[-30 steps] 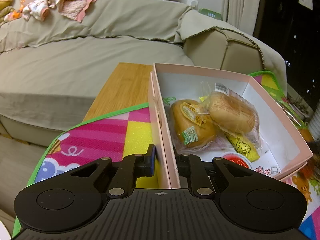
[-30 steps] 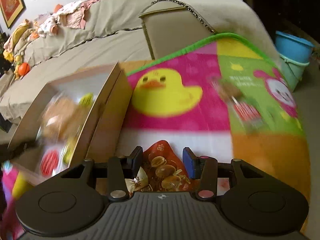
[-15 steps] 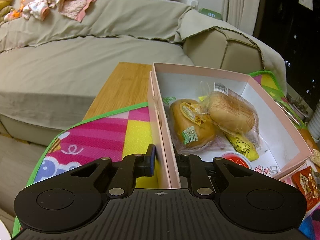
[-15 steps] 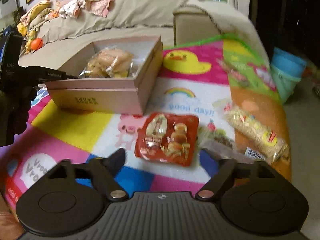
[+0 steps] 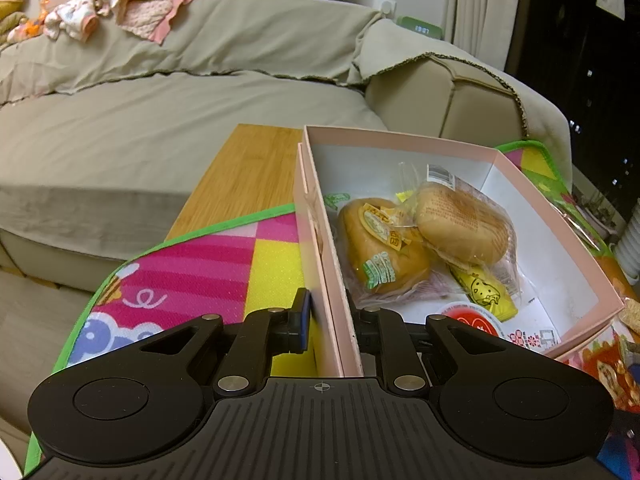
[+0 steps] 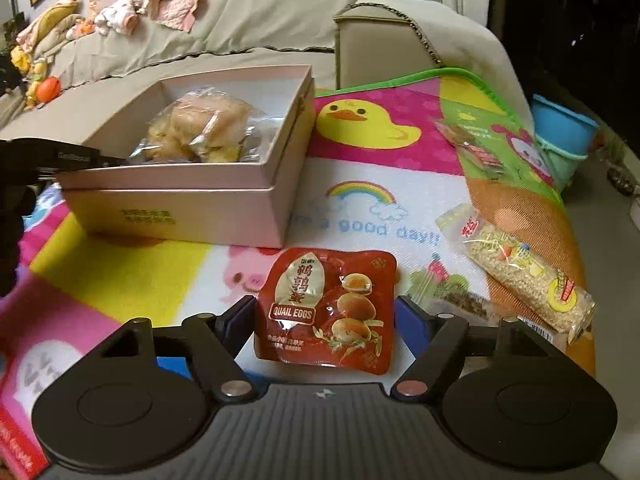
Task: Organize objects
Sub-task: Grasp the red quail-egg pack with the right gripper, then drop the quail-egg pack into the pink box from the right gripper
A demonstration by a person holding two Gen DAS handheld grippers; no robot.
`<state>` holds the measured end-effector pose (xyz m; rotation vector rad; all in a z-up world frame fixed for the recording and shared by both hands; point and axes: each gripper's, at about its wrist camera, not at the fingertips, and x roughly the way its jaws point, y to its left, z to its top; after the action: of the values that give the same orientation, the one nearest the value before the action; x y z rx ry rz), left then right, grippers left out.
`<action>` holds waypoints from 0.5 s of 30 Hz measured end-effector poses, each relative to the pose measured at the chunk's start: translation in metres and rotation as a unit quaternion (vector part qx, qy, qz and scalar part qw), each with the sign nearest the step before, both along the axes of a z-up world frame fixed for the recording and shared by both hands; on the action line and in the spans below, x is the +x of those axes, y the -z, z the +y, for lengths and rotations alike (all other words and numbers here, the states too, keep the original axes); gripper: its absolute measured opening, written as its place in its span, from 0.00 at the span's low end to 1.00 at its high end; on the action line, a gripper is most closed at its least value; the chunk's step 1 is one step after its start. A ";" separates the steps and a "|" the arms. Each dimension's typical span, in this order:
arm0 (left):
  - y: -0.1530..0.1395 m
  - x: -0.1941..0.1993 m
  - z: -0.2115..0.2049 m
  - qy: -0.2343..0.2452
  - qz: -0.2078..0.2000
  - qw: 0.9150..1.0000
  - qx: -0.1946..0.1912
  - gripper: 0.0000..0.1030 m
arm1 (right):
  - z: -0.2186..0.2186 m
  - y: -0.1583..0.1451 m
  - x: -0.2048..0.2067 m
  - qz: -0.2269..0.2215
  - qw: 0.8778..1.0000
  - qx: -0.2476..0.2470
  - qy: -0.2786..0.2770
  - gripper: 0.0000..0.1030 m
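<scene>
A pink cardboard box (image 5: 552,224) sits on a colourful play mat (image 5: 208,276) and holds two wrapped buns (image 5: 460,228) and small packets. My left gripper (image 5: 328,320) is shut on the box's near left wall. In the right wrist view the box (image 6: 188,204) lies at left, with a red quail eggs packet (image 6: 328,308) on the mat just in front of it. My right gripper (image 6: 324,316) is open, its fingers either side of that packet, which lies flat on the mat. A long cereal bar packet (image 6: 520,272) lies to the right.
A beige sofa (image 5: 160,120) with clothes stands behind the mat. A wooden board (image 5: 248,176) shows under the mat. A small clear packet (image 6: 452,296) and a red snack packet (image 6: 476,152) lie on the mat. Blue tubs (image 6: 560,128) stand at far right.
My right gripper has opened, pulled back and let go of the quail eggs packet, which now lies on the mat. My left gripper has kept its hold on the box wall.
</scene>
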<state>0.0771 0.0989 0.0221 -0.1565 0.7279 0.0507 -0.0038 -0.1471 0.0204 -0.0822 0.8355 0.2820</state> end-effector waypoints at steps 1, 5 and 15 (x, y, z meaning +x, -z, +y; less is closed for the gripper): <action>0.000 0.000 0.000 0.000 0.000 1.000 0.000 0.16 | 0.000 -0.002 -0.002 0.004 1.000 0.004 -0.005 0.72; 0.000 0.000 -0.001 -0.001 -0.001 1.000 -0.001 0.16 | 0.002 -0.018 -0.018 0.006 0.999 0.004 -0.034 0.72; -0.001 0.001 -0.001 -0.001 -0.002 1.000 -0.003 0.17 | 0.020 -0.110 -0.007 -0.104 0.989 0.075 -0.078 0.72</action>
<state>0.0776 0.0976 0.0227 -0.1631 0.7247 0.0508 -0.0110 -0.1272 0.1308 -0.0349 0.5999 0.4737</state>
